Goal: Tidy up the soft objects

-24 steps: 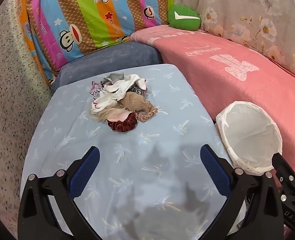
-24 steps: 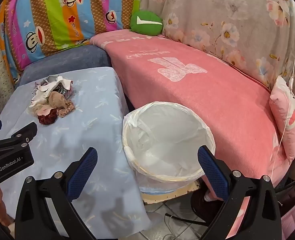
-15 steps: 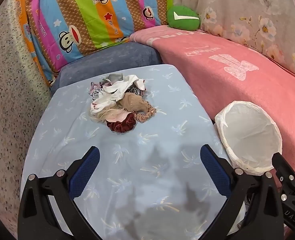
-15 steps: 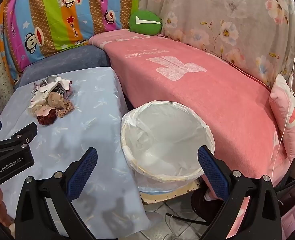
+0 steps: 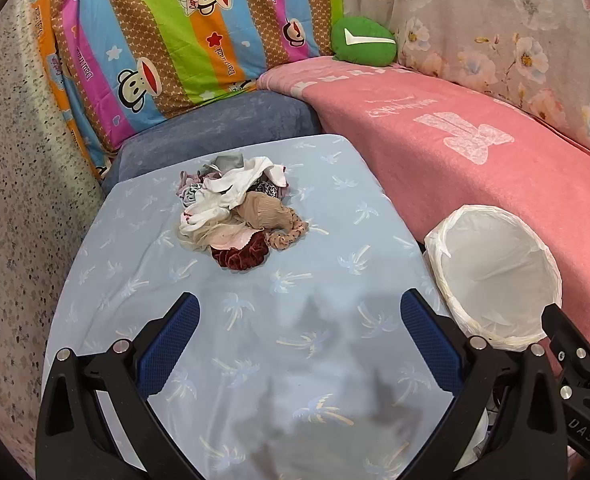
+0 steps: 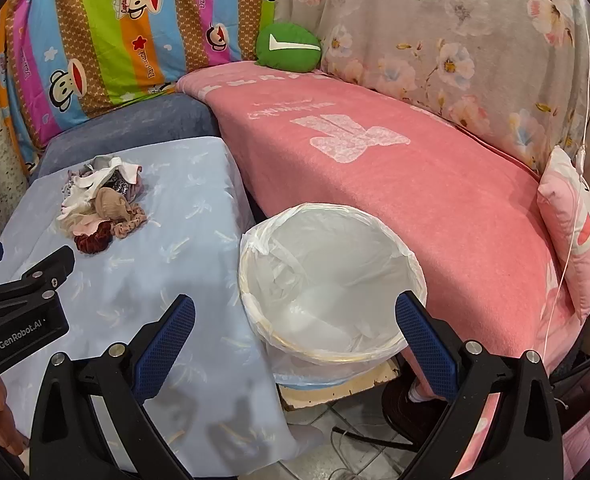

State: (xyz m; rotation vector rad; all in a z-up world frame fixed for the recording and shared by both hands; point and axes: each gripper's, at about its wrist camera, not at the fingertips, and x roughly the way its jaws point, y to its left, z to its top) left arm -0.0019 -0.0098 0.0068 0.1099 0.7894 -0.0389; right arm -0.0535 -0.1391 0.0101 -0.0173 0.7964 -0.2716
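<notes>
A: Where are the soft things?

B: In one pile (image 5: 235, 216) on the far half of the worktop (image 5: 255, 360), which wears a pale blue cloth with palm prints. White cloth lies on top, a tan piece to its right, and a dark red scrunchie (image 5: 239, 254) sits at the near edge with a spotted one (image 5: 287, 236) just beside it.

A: And the left tool?

B: The left tool (image 5: 297, 336) hangs over the near part of the worktop, tilted down, with its blue pads spread wide and nothing between them. It is well apart from the pile.

A: The right one?

B: The right tool (image 6: 295, 334) is also wide open and empty. From its camera, the bin (image 6: 331, 276) with a white liner lies between the fingers, below them and not touched. The bin stands just beside the worktop's right edge, against a bed under a pink blanket (image 6: 415, 184).

A: Anything in the bin?

B: Only the crumpled liner shows inside.

A: What else is around?

B: A green cushion (image 5: 363, 42) at the far end of the blanket, and a striped monkey-print cover (image 5: 175, 32) behind the worktop.
</notes>
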